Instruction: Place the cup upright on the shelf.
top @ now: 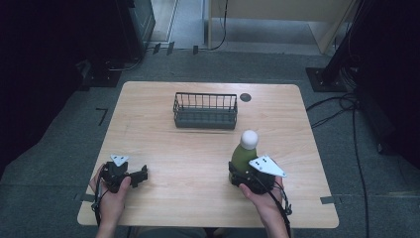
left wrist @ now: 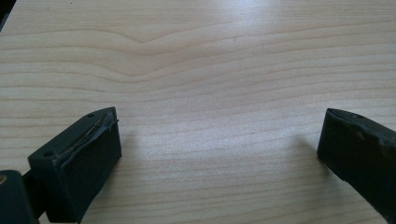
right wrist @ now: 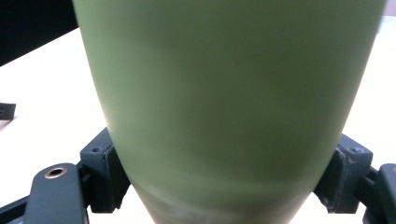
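— From above, where's the bottle?

— The olive-green bottle with the round white cap (top: 245,151) stands upright, cap up, nearer me than the dark wire basket (top: 205,110) and off to its right. My right gripper (top: 241,177) clamps its base.

— Your left gripper?

— Its view shows my left gripper (left wrist: 219,140) spread wide over bare wooden table (left wrist: 196,60).

— Right gripper view?

— Both pads press the bottle's lower body (right wrist: 229,93), long axis vertical.

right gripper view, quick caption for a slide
Right hand-held gripper shut on the lower body of a green bottle above a pale wooden table.
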`<act>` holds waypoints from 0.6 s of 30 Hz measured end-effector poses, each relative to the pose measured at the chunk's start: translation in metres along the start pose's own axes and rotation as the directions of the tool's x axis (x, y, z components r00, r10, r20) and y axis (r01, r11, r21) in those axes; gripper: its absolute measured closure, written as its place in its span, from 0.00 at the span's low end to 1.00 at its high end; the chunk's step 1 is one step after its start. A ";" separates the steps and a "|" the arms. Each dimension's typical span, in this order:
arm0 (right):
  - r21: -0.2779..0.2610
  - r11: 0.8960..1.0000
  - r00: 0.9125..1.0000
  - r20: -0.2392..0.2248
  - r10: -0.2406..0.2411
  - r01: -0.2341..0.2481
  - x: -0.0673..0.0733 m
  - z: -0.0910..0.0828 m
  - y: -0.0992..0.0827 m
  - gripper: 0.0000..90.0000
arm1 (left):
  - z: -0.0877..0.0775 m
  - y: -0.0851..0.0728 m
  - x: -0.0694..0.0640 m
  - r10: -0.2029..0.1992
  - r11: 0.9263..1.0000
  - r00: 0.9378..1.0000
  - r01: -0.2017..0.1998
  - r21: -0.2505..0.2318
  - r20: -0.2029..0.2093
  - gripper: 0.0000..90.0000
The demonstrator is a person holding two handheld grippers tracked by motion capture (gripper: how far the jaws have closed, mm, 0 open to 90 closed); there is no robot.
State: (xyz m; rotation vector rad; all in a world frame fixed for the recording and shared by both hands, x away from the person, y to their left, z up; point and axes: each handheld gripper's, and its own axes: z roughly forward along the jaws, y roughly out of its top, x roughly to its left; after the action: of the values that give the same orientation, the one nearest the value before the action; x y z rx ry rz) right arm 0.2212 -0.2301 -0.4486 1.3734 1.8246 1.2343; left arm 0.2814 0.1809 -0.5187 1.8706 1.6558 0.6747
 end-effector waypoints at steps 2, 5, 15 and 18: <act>-0.001 1.000 1.000 0.005 0.006 -0.006 -0.001 0.001 0.001 0.22 | 0.000 0.000 0.000 -0.002 1.000 1.000 0.002 -0.001 0.000 0.00; 0.004 1.000 1.000 0.005 0.011 -0.011 -0.002 0.005 0.005 0.22 | 0.000 0.000 0.000 -0.002 1.000 1.000 0.002 -0.001 0.000 0.00; -0.018 1.000 1.000 -0.014 0.012 -0.012 0.000 0.009 0.019 0.22 | 0.000 0.000 0.000 -0.001 1.000 1.000 0.001 -0.001 0.000 0.00; -0.024 1.000 1.000 -0.018 0.013 -0.014 -0.001 0.011 0.025 0.22 | 0.000 0.000 0.000 -0.001 1.000 1.000 0.001 -0.001 0.000 0.00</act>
State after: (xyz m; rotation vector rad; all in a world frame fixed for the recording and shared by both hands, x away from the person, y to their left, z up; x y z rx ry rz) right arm 0.2419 -0.2257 -0.4312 1.3682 1.8097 1.2749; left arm 0.2814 0.1808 -0.5188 1.8690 1.6561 0.6752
